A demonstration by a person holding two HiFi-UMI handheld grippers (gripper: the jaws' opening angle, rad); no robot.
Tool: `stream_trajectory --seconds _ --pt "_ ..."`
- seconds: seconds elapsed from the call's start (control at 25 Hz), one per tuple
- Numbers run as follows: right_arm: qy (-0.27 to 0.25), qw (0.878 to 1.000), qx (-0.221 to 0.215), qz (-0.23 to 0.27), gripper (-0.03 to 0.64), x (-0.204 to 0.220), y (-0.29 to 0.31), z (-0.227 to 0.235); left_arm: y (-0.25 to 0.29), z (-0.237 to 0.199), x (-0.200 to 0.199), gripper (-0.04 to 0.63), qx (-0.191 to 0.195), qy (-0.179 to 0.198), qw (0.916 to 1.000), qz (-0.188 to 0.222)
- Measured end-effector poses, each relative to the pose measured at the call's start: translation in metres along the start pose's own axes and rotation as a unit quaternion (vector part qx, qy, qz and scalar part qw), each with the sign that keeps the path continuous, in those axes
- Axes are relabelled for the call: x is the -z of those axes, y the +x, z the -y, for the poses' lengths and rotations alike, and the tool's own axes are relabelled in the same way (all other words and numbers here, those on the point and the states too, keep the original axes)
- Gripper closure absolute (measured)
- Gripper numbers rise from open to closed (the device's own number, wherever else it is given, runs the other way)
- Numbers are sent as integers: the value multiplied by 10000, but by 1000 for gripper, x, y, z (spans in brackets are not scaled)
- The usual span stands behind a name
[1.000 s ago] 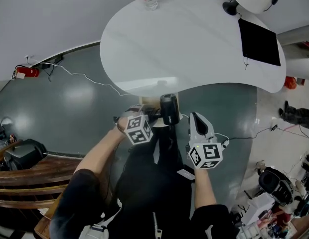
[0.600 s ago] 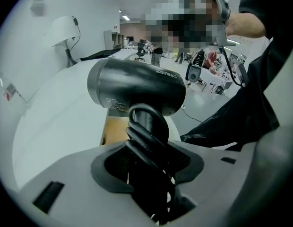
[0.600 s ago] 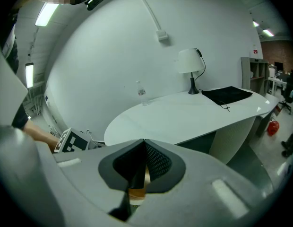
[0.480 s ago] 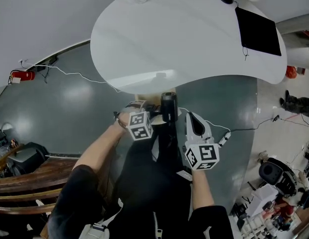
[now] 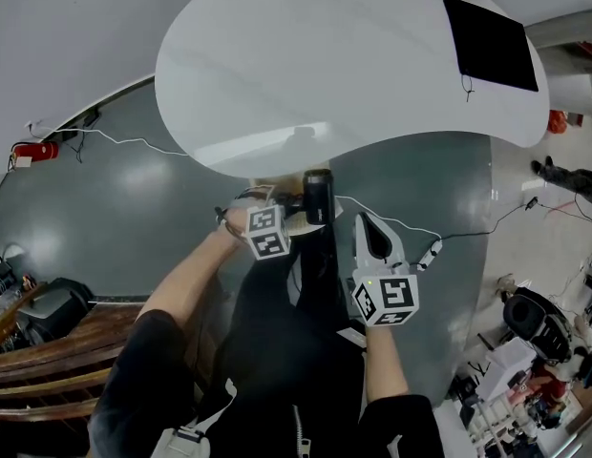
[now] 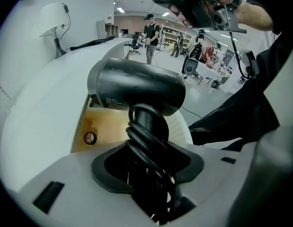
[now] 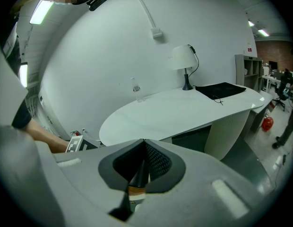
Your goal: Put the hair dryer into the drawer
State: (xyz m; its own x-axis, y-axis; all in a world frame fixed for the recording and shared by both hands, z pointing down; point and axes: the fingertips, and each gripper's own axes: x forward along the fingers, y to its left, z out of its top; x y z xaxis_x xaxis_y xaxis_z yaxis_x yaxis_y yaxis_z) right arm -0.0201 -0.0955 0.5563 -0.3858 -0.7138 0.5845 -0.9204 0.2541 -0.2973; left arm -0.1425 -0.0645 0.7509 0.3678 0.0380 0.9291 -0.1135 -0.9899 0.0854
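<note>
A black hair dryer [image 5: 318, 197] [image 6: 137, 86] hangs just off the near edge of the white table [image 5: 325, 74]. My left gripper [image 5: 298, 219] [image 6: 149, 174] is shut on its handle, which has the cord wound round it. Right under the dryer the drawer [image 6: 104, 126] [image 5: 265, 181] stands open, showing a tan wooden bottom and a white front. My right gripper [image 5: 365, 219] [image 7: 142, 148] is to the right of the dryer, pointing at the table, jaws shut with nothing between them.
On the table's far side stand a white lamp [image 7: 183, 60], a black mat [image 5: 489, 41] [image 7: 221, 90] and a glass [image 7: 136, 86]. A white cable [image 5: 411, 232] trails across the dark floor. The person's dark clothing is below the grippers.
The head view has tilted, so the table sits higher in the picture. The left gripper with the dryer has edged slightly toward the table's edge; the right gripper keeps its place beside it.
</note>
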Motion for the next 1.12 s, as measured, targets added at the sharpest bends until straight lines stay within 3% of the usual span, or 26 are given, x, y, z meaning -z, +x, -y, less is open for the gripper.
stream_trajectory --seconds 0.6,1.12 --pt "62 9999 20 -126 612 14 3 5 36 -11 22 396 51 -243 9988 -425" --pt "111 9997 -54 -220 612 24 9 5 63 -17 48 396 -54 -409 9930 -1110"
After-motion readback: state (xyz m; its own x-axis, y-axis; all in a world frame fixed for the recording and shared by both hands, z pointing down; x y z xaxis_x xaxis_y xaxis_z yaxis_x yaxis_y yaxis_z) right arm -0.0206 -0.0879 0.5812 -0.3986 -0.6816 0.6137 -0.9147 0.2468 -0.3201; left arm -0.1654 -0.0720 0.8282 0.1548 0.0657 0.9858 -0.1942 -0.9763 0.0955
